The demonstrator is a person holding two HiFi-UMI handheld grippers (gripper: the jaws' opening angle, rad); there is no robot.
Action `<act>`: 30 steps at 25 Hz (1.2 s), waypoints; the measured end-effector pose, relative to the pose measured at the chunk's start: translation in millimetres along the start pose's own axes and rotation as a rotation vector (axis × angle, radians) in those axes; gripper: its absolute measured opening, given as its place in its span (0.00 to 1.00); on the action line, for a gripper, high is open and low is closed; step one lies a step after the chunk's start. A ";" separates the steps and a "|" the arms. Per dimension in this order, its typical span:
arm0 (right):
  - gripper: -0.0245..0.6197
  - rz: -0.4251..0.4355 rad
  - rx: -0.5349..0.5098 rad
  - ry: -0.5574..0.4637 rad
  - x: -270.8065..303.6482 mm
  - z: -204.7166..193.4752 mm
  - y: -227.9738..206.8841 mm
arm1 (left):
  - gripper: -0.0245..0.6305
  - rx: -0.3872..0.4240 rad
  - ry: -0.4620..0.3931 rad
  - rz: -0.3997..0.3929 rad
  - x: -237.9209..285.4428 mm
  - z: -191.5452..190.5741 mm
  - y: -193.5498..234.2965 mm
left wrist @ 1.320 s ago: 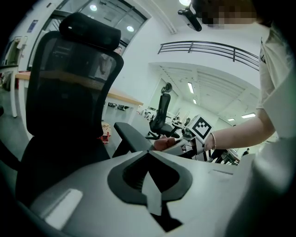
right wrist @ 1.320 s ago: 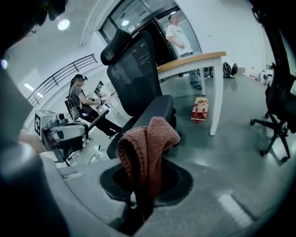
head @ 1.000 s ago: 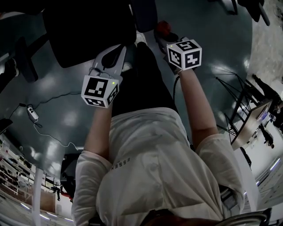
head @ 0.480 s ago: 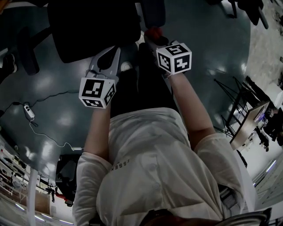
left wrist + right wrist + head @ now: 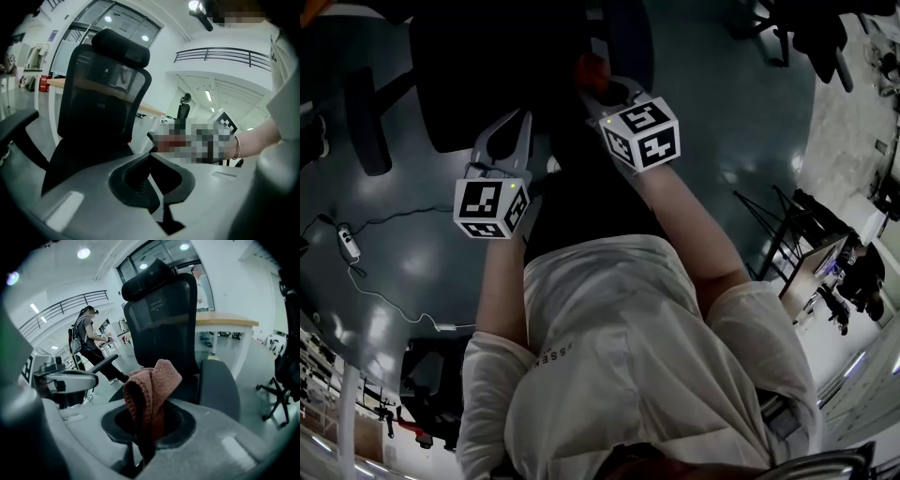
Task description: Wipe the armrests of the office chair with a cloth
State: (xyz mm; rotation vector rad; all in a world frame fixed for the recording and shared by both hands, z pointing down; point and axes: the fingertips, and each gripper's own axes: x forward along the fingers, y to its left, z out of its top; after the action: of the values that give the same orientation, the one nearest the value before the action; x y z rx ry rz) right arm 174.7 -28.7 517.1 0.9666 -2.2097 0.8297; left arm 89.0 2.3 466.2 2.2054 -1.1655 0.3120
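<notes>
Cloth (image 5: 152, 380): reddish and folded, clamped between the jaws of the right gripper (image 5: 147, 439), with its free end stood up ahead of them. It is held before the office chair (image 5: 164, 319), left of the armrest (image 5: 220, 390) in the right gripper view and apart from it.

Left gripper (image 5: 161, 206): the jaws are seen pressed together, with nothing between them.

In the head view only a corner of the cloth is made out. The chair there is cut off by the top edge and lost in shadow.
</notes>
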 end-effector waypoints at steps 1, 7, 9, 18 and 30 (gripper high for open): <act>0.12 -0.021 -0.012 -0.003 7.0 13.2 -10.0 | 0.06 -0.002 -0.002 0.007 5.9 6.7 7.9; 0.12 -0.083 -0.024 -0.016 57.2 85.7 -61.3 | 0.06 -0.031 0.002 0.056 36.5 40.3 48.1; 0.12 -0.090 -0.050 -0.028 70.5 105.6 -75.7 | 0.06 -0.030 0.010 0.055 47.9 48.6 54.9; 0.12 -0.204 -0.205 0.061 89.9 118.5 -126.3 | 0.06 -0.030 0.017 0.001 71.0 64.2 62.1; 0.12 -0.278 -0.152 0.078 58.3 65.9 -109.2 | 0.06 0.014 0.087 -0.098 48.8 35.3 54.1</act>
State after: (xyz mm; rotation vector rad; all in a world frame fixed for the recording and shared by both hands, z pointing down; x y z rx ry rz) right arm 210.0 -160.4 549.7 1.1141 -1.9815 0.5543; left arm 71.1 -74.7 483.7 2.2300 -1.0082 0.3722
